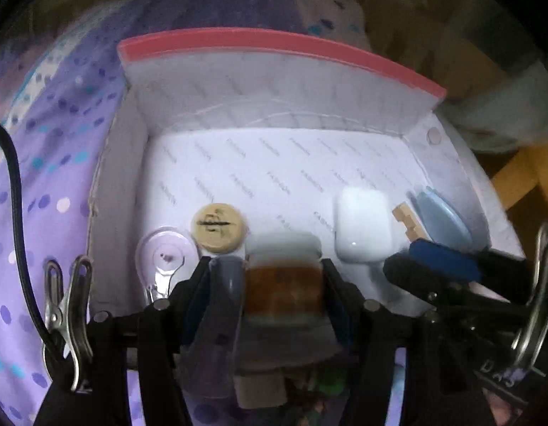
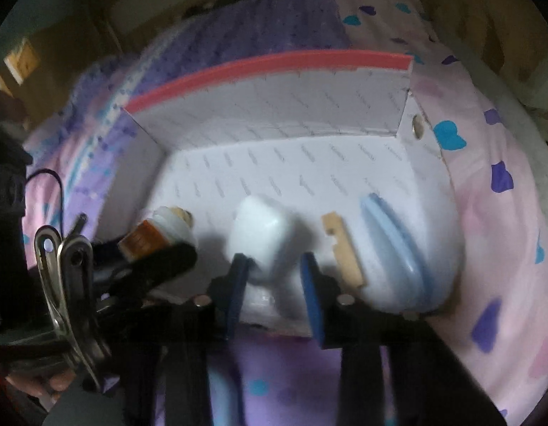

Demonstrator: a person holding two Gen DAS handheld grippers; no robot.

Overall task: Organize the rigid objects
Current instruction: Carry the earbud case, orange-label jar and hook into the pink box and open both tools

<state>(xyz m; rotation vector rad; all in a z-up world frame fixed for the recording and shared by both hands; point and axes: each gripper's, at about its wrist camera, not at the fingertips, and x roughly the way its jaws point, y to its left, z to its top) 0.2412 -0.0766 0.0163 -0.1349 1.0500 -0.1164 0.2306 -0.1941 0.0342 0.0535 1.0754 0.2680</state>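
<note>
A white box (image 1: 238, 92) with a pink rim lies open on a purple bedspread. My left gripper (image 1: 284, 266) is shut on a small jar (image 1: 284, 287) of amber contents with a white lid, low at the box's near edge. The right wrist view shows the same jar (image 2: 142, 239) tilted on its side in that grip. My right gripper (image 2: 275, 266) hangs open over the box. A white rounded case (image 2: 263, 238) lies on the box floor at its tips, with a gap at the right pad. In the left wrist view the right gripper (image 1: 415, 262) is to the right of the case (image 1: 362, 227).
On the box floor lie a beige round disc (image 1: 219, 229), a clear plastic round piece (image 1: 165, 255), a notched wooden strip (image 2: 341, 248) and a light blue oval case (image 2: 394, 245). Dotted bedding (image 2: 486, 213) surrounds the box. A black cable (image 1: 15, 191) runs at the left.
</note>
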